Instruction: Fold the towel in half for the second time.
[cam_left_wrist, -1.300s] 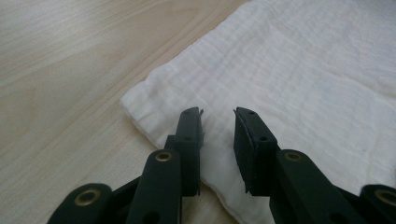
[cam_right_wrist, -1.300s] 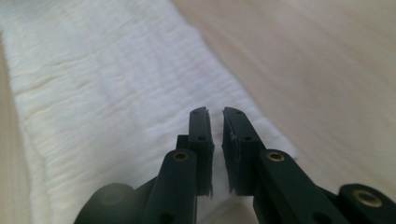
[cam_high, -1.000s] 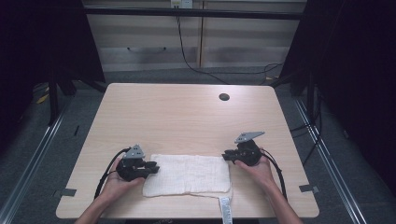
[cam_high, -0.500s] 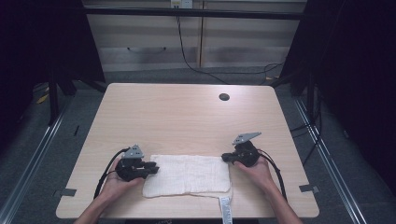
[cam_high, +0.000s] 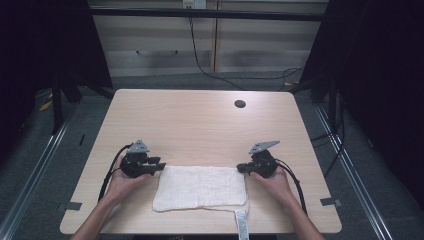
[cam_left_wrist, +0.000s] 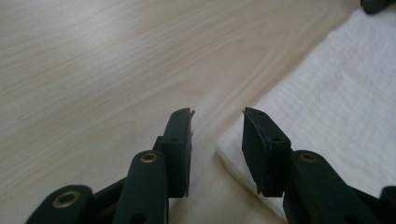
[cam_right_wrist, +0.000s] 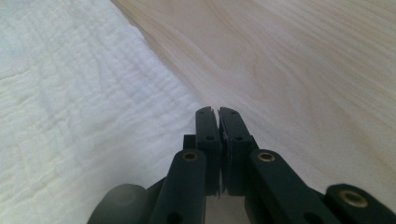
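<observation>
While cloth (cam_high: 200, 187) is lying flat:
Left gripper (cam_left_wrist: 217, 116): jaws just opening, holding nothing.
Right gripper (cam_right_wrist: 218, 112): pinching shut at the edge; grip risking slipping.

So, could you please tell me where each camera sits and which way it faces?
High view: above the person's side, facing forward and down on the table; forearms, both hand-held grippers.
Left gripper view: rides the left hand-held gripper, jaws parted, at the towel edge.
Right gripper view: rides the right hand-held gripper, jaws together.
All share the white towel.
</observation>
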